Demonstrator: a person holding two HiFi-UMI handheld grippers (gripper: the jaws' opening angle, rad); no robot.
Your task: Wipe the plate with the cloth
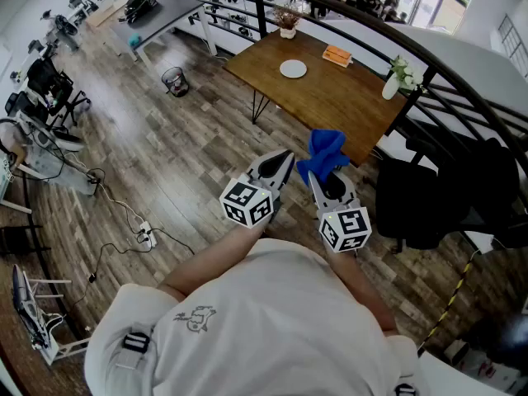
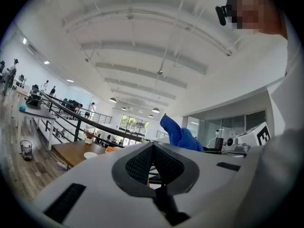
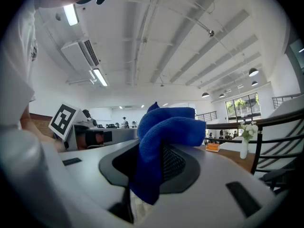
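Observation:
A white plate [image 1: 293, 68] lies on the far part of a wooden table [image 1: 330, 97], and it shows small in the left gripper view as the plate [image 2: 90, 155]. My right gripper [image 1: 324, 172] is shut on a blue cloth [image 1: 323, 153], which bunches up above its jaws; in the right gripper view the cloth [image 3: 164, 132] hangs between the jaws. My left gripper [image 1: 285, 157] is shut with nothing in it, beside the right one. Both grippers are held level in front of the person, short of the table's near edge. The cloth [image 2: 183, 136] also rises at the right in the left gripper view.
On the table stand a white vase with flowers [image 1: 394, 79], an orange object [image 1: 337, 54] and a small plant [image 1: 287, 21]. A black curved railing [image 1: 462, 81] runs along the right. A black chair [image 1: 421, 196] sits by the table's near corner. Cables [image 1: 144, 236] lie on the wood floor.

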